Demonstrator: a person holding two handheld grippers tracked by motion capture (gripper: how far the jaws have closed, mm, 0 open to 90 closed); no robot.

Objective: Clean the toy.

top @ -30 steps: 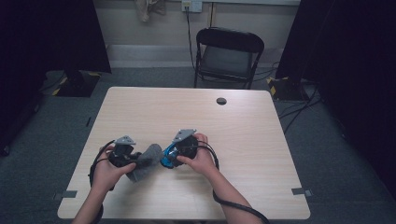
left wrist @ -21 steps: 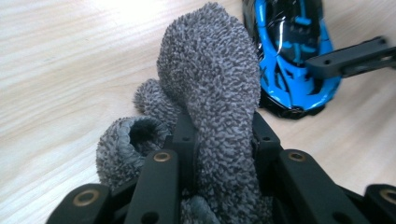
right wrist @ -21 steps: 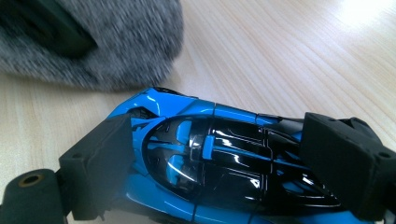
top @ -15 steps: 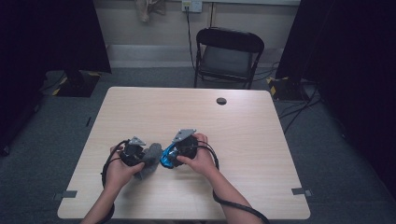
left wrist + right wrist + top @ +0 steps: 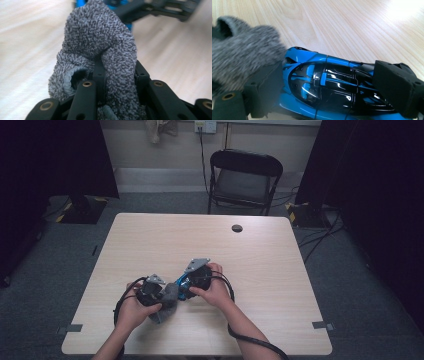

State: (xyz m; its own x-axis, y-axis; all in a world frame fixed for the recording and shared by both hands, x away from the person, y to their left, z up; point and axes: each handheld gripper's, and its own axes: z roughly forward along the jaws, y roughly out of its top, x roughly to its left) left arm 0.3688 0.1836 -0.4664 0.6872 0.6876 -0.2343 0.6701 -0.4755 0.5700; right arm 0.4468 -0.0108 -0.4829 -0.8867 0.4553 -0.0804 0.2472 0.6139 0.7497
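Grey knitted fabric, one sock (image 5: 100,50), is bunched up between the jaws of the left hand-held gripper (image 5: 115,82), which is clenched on it; the open cuff of the sock shows just beside the left jaw in the left gripper view. One blue and black toy car (image 5: 329,87) lies lengthwise between the jaws of the right hand-held gripper (image 5: 327,92), which is grasping it front and back. The sock touches the nose of the toy car, as the right gripper view shows. In the high view both hand-held grippers meet above the pale wooden tabletop (image 5: 280,270), toward its near edge, the sock (image 5: 169,295) just left of the toy car (image 5: 183,285). Two hands hold them, one each. One small dark round thing (image 5: 237,228) lies well apart from the toy car, near the far edge of the tabletop. One black folding chair (image 5: 244,180) stands beyond that edge.
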